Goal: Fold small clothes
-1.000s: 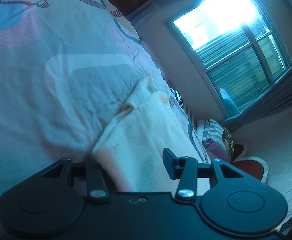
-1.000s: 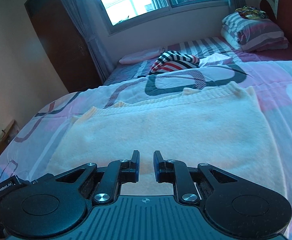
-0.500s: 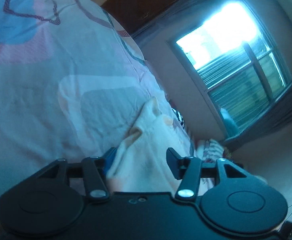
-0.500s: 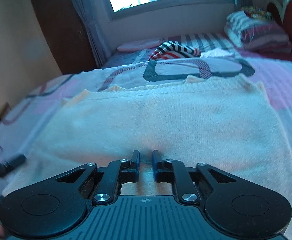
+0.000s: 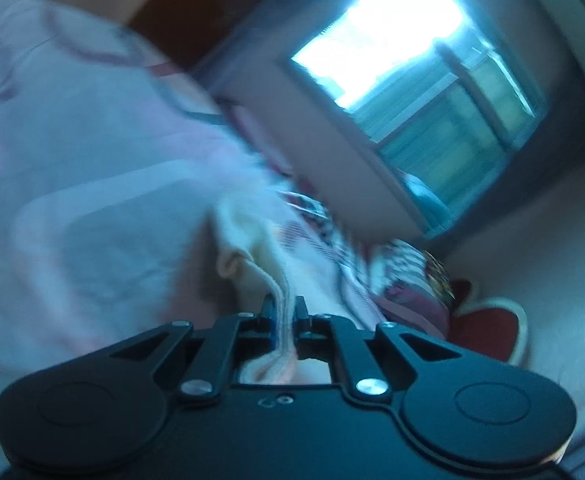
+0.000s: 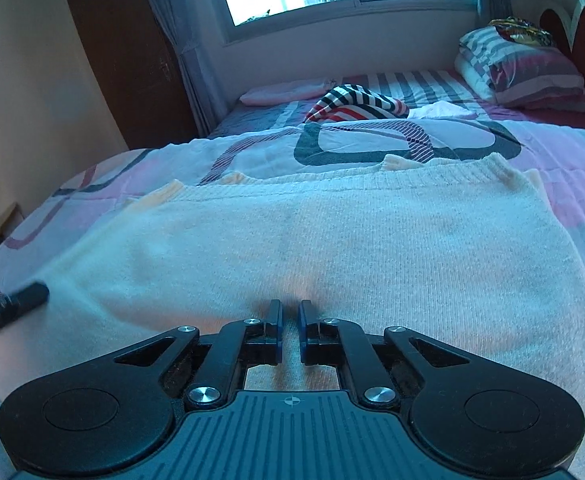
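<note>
on the bed [image 6: 564,160], over its pink patterned quilt [image 6: 352,140], a cream knitted sweater [image 6: 332,232] lies spread flat, reaching from the near edge to mid-bed. beyond it sit a striped pillow [image 6: 524,68] by the headboard and a striped garment [image 6: 356,106]. the left gripper [image 5: 284,312] has its jaws clamped on the sweater's ribbed edge, which rises in a fold between them; that view is blurred. the right gripper [image 6: 290,320] has its jaws pinched shut on a small pucker of the knit at the near hem.
</note>
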Demonstrator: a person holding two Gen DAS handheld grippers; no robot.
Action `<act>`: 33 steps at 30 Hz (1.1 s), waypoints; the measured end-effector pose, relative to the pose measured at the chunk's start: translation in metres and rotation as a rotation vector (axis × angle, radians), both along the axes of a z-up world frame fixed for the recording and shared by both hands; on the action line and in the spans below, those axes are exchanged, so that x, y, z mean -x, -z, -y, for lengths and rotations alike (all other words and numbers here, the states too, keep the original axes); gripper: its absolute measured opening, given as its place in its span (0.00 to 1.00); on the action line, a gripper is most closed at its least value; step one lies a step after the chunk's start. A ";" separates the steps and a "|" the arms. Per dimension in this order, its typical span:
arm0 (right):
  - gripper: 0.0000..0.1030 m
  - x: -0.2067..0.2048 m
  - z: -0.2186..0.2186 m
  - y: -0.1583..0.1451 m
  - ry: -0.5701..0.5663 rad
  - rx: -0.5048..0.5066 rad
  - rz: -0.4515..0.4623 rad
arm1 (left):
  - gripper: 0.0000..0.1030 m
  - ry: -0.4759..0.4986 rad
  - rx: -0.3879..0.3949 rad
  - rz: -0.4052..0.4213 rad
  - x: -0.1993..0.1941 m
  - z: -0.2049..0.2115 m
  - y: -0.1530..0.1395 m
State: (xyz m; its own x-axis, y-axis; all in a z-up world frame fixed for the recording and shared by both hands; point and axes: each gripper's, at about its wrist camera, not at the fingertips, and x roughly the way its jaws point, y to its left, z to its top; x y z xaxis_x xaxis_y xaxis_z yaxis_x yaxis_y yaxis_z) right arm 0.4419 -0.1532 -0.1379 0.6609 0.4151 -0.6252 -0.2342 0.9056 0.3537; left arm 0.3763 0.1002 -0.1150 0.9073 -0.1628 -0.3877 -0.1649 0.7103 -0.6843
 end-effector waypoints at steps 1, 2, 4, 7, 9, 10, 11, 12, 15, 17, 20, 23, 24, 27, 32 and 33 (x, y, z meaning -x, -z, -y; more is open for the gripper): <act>0.05 0.002 0.011 -0.003 0.030 -0.049 -0.004 | 0.05 0.048 -0.024 0.012 -0.005 0.012 -0.011; 0.05 0.005 0.025 -0.006 0.077 -0.100 0.002 | 0.05 0.095 -0.047 0.022 -0.009 0.024 -0.020; 0.05 0.012 0.056 -0.011 0.162 -0.163 0.014 | 0.05 0.184 -0.106 0.037 -0.017 0.052 -0.037; 0.05 0.025 0.111 -0.023 0.279 -0.217 0.041 | 0.05 0.310 -0.188 0.029 -0.028 0.100 -0.051; 0.05 0.034 0.143 -0.029 0.338 -0.232 0.052 | 0.05 0.373 -0.231 0.012 -0.033 0.132 -0.051; 0.05 0.038 0.158 -0.031 0.359 -0.241 0.055 | 0.05 0.405 -0.241 0.002 -0.036 0.149 -0.048; 0.05 0.043 0.173 -0.033 0.378 -0.248 0.052 | 0.05 0.434 -0.246 -0.012 -0.038 0.164 -0.042; 0.05 0.047 0.184 -0.035 0.392 -0.251 0.050 | 0.05 0.464 -0.249 -0.031 -0.041 0.179 -0.036; 0.05 0.058 0.210 -0.037 0.409 -0.268 0.038 | 0.11 0.605 -0.272 -0.142 -0.052 0.225 -0.007; 0.06 0.062 0.220 -0.038 0.402 -0.286 0.020 | 0.19 0.678 -0.278 -0.250 -0.054 0.244 0.006; 0.23 0.065 0.225 -0.044 0.370 -0.330 0.034 | 0.56 0.679 -0.276 -0.144 -0.034 0.225 -0.013; 0.42 0.060 0.210 -0.048 0.300 -0.370 0.046 | 0.63 0.544 -0.321 -0.059 -0.026 0.182 -0.031; 0.42 0.056 0.202 -0.048 0.272 -0.378 0.042 | 0.62 0.494 -0.345 -0.061 -0.031 0.168 -0.032; 0.42 0.039 0.178 -0.043 0.206 -0.356 0.005 | 0.57 0.395 -0.383 -0.120 -0.053 0.134 -0.024; 0.42 0.013 0.157 -0.020 0.194 -0.270 -0.068 | 0.56 0.389 -0.398 -0.217 -0.079 0.117 -0.003; 0.42 0.011 0.156 -0.017 0.188 -0.259 -0.072 | 0.56 0.402 -0.408 -0.234 -0.082 0.120 0.002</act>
